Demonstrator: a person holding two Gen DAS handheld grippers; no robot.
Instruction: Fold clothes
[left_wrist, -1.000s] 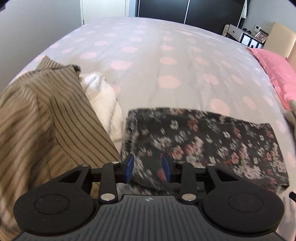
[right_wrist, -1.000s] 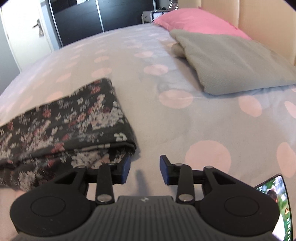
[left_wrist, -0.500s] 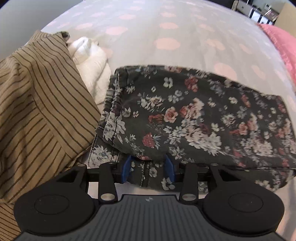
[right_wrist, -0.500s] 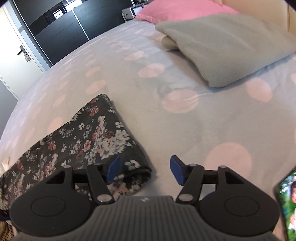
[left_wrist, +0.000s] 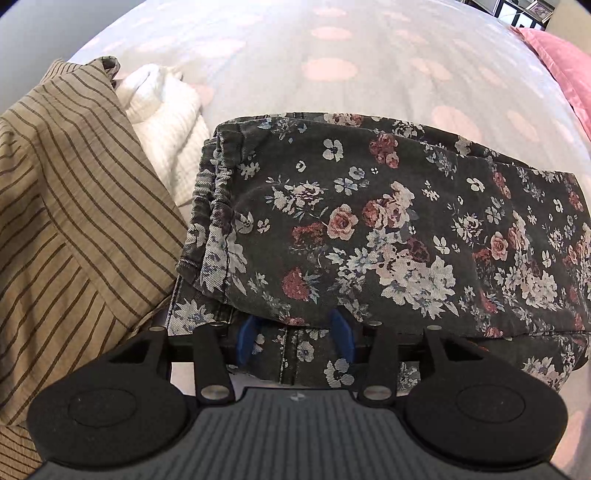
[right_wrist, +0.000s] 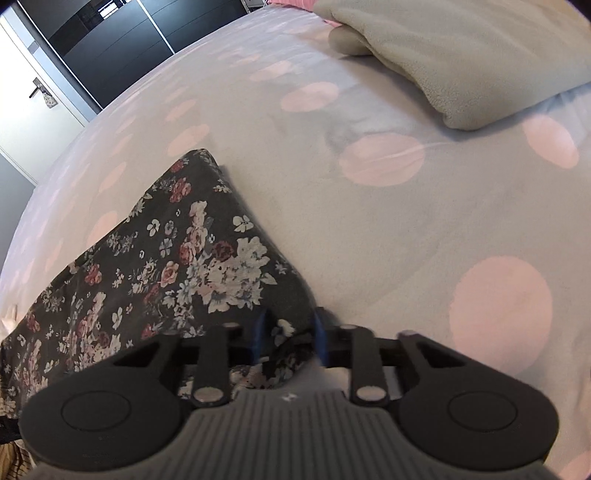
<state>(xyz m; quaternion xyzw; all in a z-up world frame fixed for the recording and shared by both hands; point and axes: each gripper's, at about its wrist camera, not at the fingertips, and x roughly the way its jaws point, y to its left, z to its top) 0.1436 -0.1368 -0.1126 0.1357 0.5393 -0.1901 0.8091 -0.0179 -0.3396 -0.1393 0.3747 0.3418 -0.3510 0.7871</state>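
The floral garment (left_wrist: 388, 221) lies folded into a long band on the bed (left_wrist: 332, 66), and everything here is best placed against it. At its gathered waistband end, just beside the striped brown cloth (left_wrist: 74, 206) and the white knit piece (left_wrist: 166, 122), the left hand-held gripper (left_wrist: 295, 334) has its blue jaws around the near edge; they have just been opening, cloth is between them, but I cannot tell if the pads press it. At the other end of the garment, the right hand-held gripper (right_wrist: 290, 336) has just been closing on the near corner, and its jaws look clenched on the floral fabric, although this view is a little blurred. I think both ends are taken so that the band can be lifted evenly for one more fold. The grey cushion (right_wrist: 461, 55) lies well apart from the garment, toward the head of the bed.
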